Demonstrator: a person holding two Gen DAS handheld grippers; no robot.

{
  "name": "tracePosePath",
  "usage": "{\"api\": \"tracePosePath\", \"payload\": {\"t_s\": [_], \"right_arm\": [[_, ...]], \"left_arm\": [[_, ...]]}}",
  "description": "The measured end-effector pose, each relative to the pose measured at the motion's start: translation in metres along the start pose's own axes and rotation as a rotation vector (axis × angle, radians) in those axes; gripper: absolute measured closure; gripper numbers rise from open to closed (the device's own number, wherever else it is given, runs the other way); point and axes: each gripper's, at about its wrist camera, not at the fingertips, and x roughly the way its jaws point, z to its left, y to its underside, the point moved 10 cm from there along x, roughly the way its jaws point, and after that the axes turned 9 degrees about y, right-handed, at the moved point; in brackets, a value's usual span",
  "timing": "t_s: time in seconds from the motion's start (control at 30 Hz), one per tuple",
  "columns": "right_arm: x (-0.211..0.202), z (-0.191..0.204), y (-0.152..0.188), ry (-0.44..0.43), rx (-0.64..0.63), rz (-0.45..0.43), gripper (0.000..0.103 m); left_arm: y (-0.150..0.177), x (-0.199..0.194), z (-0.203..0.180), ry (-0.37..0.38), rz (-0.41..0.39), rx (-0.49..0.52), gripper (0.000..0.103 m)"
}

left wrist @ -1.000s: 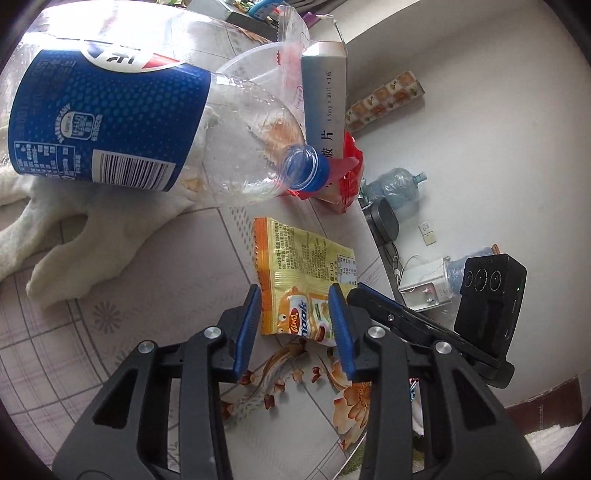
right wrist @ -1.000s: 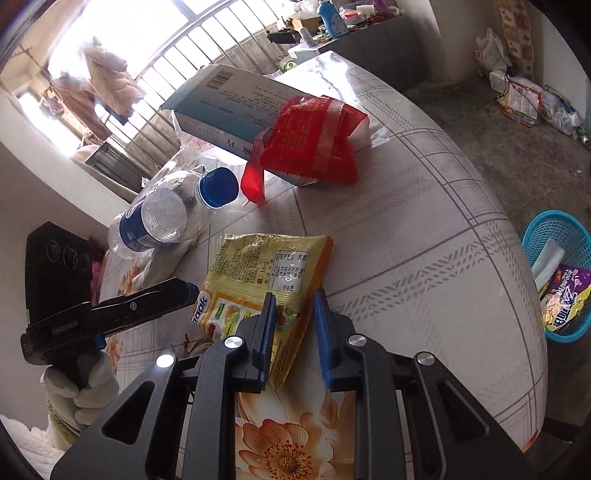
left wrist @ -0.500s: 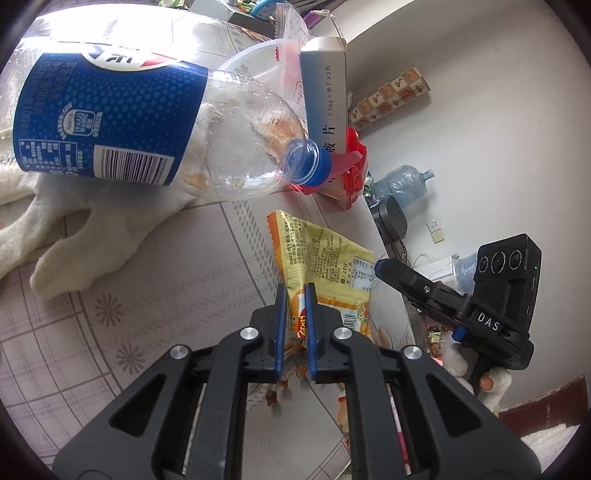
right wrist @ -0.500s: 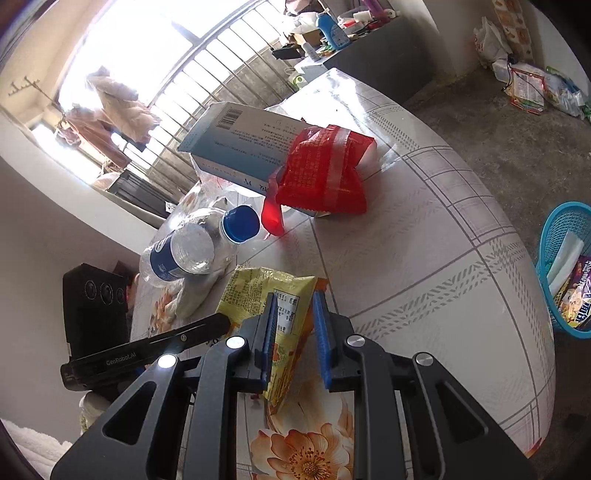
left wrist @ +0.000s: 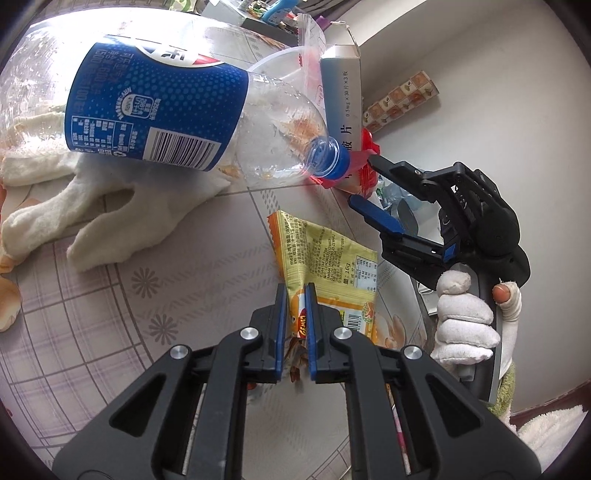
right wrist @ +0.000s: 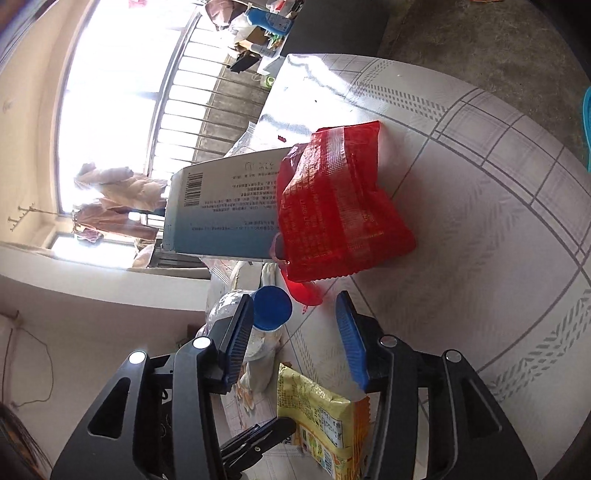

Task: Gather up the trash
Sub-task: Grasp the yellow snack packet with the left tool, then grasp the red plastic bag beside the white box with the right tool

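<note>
Round table w/ white plastic cloth, grey check lines & orange flower print [right wrist: 480, 258]. White knit cotton glove [left wrist: 110, 214] lies flat on it, fingers twd camera. Behind: big bright window w/ metal bars [right wrist: 192, 92], pale clothes hung outside [right wrist: 122, 188]. Dark low cabinet [right wrist: 332, 33] nr window, blue plastic bottle [right wrist: 269, 20] on top. Rough grey concrete floor [right wrist: 480, 44]. Tile-pattern strip at wall base [left wrist: 402, 96].
</note>
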Motion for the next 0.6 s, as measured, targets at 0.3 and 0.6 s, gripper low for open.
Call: {"api": "tracePosePath", "payload": {"t_s": [0.3,0.6], "right_arm": [[0.02,0.003,-0.007,0.04,-0.001,-0.039,0.058],[0.02,-0.001,-0.006,0.039,0.011,-0.052,0.084]], "left_arm": [[0.001,0.004,0.003,0.012,0.001,0.001,0.095],[0.002,0.0,0.011,0.018,0.0,-0.007,0.095]]}}
